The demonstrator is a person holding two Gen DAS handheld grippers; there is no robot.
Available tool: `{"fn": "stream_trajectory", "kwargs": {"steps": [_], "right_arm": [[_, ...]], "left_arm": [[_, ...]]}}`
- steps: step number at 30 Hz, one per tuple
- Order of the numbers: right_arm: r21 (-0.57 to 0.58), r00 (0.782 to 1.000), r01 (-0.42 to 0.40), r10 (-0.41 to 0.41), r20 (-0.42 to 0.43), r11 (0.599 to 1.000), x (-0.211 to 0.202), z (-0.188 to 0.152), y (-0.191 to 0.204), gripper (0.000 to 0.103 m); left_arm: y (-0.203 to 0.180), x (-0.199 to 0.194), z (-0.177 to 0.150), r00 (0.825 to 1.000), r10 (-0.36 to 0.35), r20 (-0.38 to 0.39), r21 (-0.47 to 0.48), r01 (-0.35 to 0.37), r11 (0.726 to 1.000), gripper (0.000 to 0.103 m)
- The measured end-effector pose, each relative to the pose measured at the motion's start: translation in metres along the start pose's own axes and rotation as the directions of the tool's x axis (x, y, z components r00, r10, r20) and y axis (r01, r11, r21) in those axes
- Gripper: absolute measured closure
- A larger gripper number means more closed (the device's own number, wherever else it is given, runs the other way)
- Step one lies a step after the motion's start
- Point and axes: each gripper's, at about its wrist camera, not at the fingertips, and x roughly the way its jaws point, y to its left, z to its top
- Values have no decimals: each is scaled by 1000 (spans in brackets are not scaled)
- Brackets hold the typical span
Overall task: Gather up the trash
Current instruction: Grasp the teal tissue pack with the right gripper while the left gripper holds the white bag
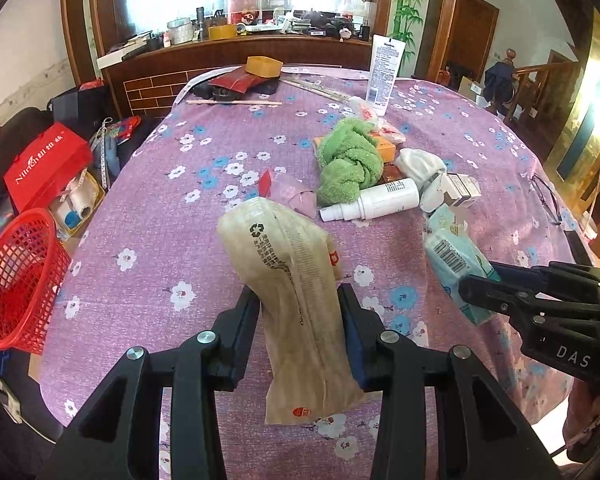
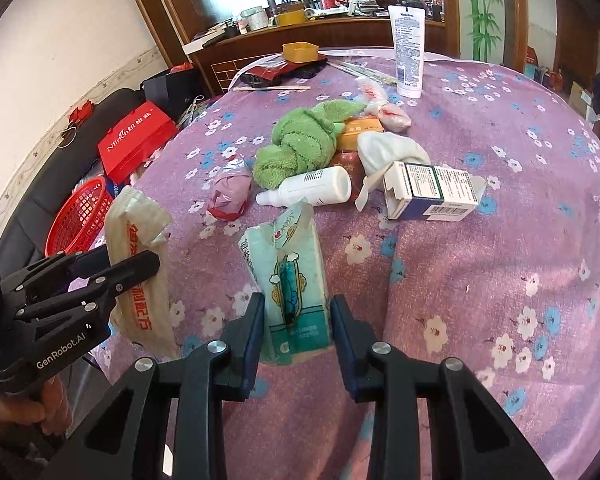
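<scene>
My left gripper (image 1: pixel 300 296) is shut on a crumpled beige paper wrapper (image 1: pixel 288 272) and holds it above the purple flowered tablecloth (image 1: pixel 148 200); the wrapper also shows at the left of the right wrist view (image 2: pixel 140 248). My right gripper (image 2: pixel 297 306) is shut on a pale green tissue pack (image 2: pixel 292 276), which appears at the right of the left wrist view (image 1: pixel 456 268). A red mesh basket (image 1: pixel 18 284) stands off the table's left edge, also seen in the right wrist view (image 2: pixel 80 216).
On the table lie a green towel (image 1: pixel 348 160), a white bottle (image 1: pixel 376 200), a pink wrapped bundle (image 2: pixel 230 192), an open white carton (image 2: pixel 432 192), a white cloth (image 2: pixel 392 152) and an upright lotion tube (image 1: pixel 384 72). A red box (image 1: pixel 48 164) sits left of the table.
</scene>
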Motion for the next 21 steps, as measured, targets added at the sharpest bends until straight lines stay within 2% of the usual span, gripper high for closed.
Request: {"fn": "stream_trajectory", "kwargs": {"steps": [21], "right_arm": [[-37,999,-11,10,-36,999,11,4,16,67]], "left_arm": [[11,1,0,998,53,22,17,-53,998,65]]}}
